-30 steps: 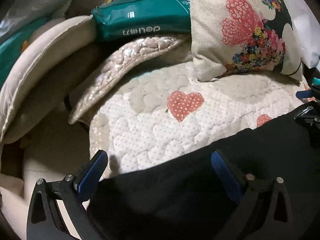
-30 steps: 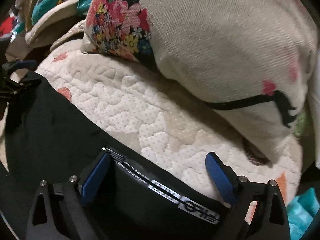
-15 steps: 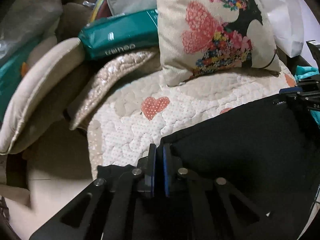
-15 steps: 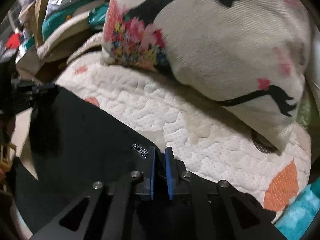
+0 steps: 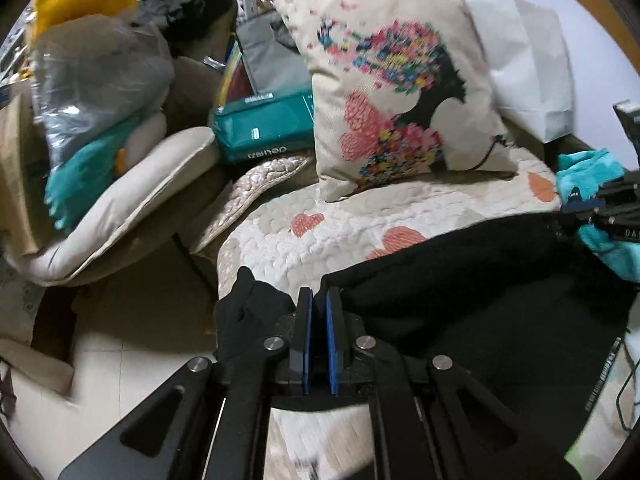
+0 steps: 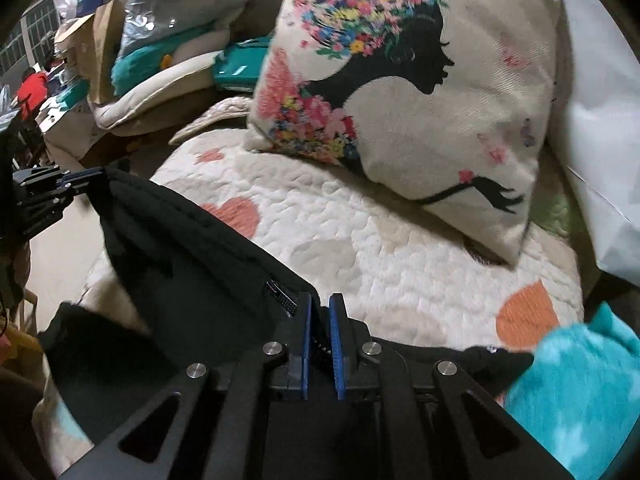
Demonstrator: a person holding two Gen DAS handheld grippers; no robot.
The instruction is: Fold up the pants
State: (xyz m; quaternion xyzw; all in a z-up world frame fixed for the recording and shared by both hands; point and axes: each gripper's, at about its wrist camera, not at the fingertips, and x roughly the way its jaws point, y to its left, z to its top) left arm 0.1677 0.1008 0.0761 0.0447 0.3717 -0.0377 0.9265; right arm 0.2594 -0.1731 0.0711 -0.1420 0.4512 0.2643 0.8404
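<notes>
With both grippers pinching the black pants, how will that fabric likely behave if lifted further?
The black fabric pants will likely hang floppy: they sag between the left gripper and right gripper. They are probably thick and fairly heavy, given the padded edge. A loose flap would likely dangle.

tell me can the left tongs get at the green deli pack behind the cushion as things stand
Probably not: the left tongs are shut on the black pants, and the green pack sits wedged behind the flowered cushion.
</notes>
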